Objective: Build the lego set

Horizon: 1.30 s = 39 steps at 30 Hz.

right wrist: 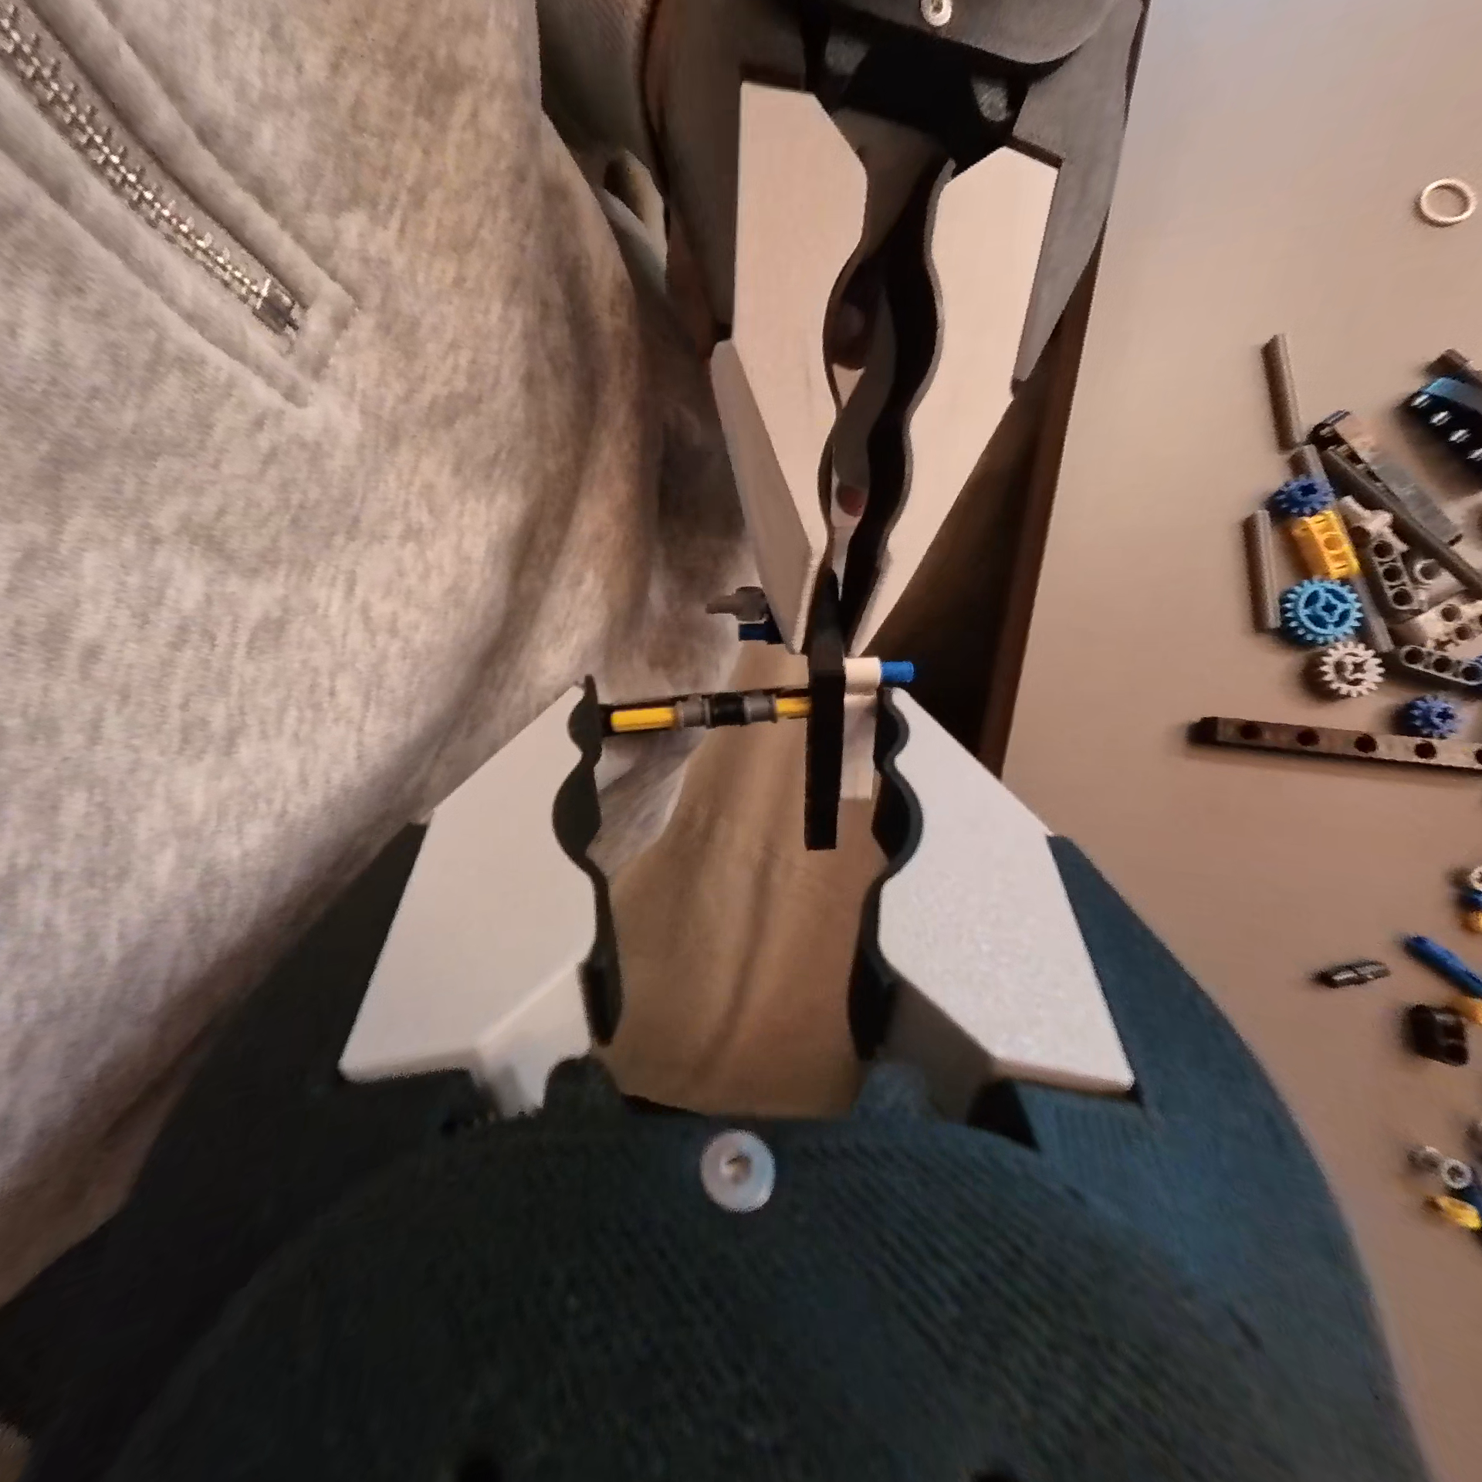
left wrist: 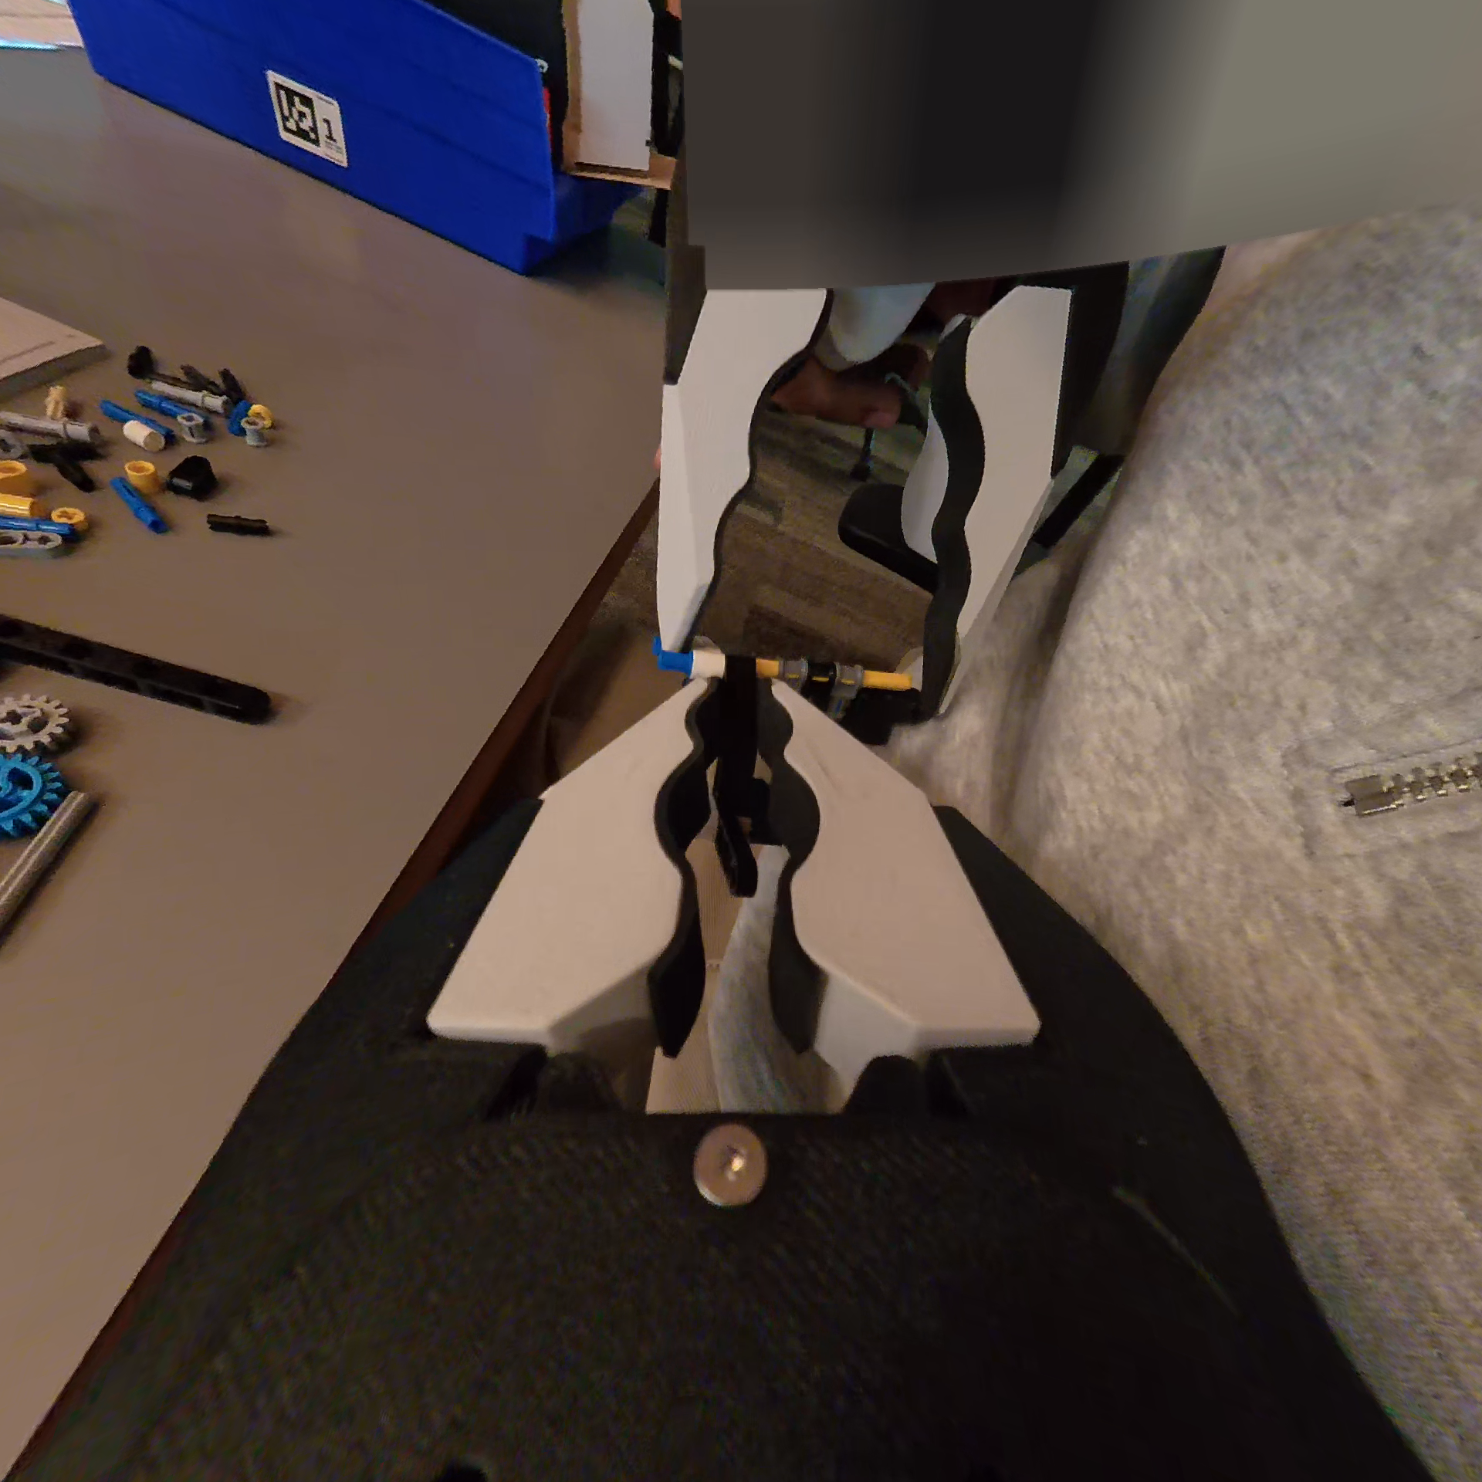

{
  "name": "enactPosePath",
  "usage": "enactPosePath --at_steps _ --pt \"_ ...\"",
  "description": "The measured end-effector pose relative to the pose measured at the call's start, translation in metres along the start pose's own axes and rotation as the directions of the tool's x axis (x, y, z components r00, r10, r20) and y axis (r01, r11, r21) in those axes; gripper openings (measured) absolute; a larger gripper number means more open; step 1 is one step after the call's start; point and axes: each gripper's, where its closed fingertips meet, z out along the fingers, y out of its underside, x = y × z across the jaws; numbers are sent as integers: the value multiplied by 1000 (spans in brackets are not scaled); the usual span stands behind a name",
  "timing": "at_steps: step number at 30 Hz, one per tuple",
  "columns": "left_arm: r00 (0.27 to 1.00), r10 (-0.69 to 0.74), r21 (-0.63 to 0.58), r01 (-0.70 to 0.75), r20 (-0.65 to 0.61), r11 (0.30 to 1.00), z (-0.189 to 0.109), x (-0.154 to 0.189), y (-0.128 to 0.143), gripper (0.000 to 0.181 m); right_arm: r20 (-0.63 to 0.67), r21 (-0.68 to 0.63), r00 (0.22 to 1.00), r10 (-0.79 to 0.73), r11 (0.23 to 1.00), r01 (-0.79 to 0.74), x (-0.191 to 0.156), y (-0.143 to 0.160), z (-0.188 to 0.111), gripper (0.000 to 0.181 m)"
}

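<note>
Left gripper (left wrist: 734,706) closed on black lego beam (left wrist: 738,770), beam pinched edge-on between the white fingers, held off the table edge in front of a grey fleece jacket (left wrist: 1203,722). Yellow axle (left wrist: 802,672) passing crosswise through the beam near the fingertips; grey and black bushes strung along it, white bush and blue pin end (left wrist: 672,659) at one end.

Right gripper (right wrist: 738,706) spread wide, fingertips bracketing the axle assembly end to end: one tip against the yellow end, other beside the white bush and blue tip. Squeezing or merely touching: cannot tell. Same seen from the left wrist view, with right gripper's fingers (left wrist: 690,481) reaching in from above, gap wide between them.

In the right wrist view, black beam (right wrist: 824,746) standing upright across the axle (right wrist: 641,716), left gripper's fingers (right wrist: 770,513) narrowed onto its top.

Grey table (left wrist: 401,481) to the side: loose pins and bushes (left wrist: 152,449) scattered, long black beam (left wrist: 136,670) lying flat, grey gear (left wrist: 32,722) and blue gear (left wrist: 24,790) near the edge of view. Blue bin (left wrist: 337,104) with a marker tag at the far end. Jacket zipper (right wrist: 160,200) visible.
</note>
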Motion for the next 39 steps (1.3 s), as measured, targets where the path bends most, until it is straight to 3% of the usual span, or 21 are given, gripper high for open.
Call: enactPosePath --at_steps 12,39 --pt "1000 -7 3 7 -3 1000 1 1 -2 5 21 -38 1000 -1 999 1 -1 4 -1 66" --pt "999 -38 1 38 -34 999 0 10 8 5 35 23 999 25 999 -25 -15 4 5 62"
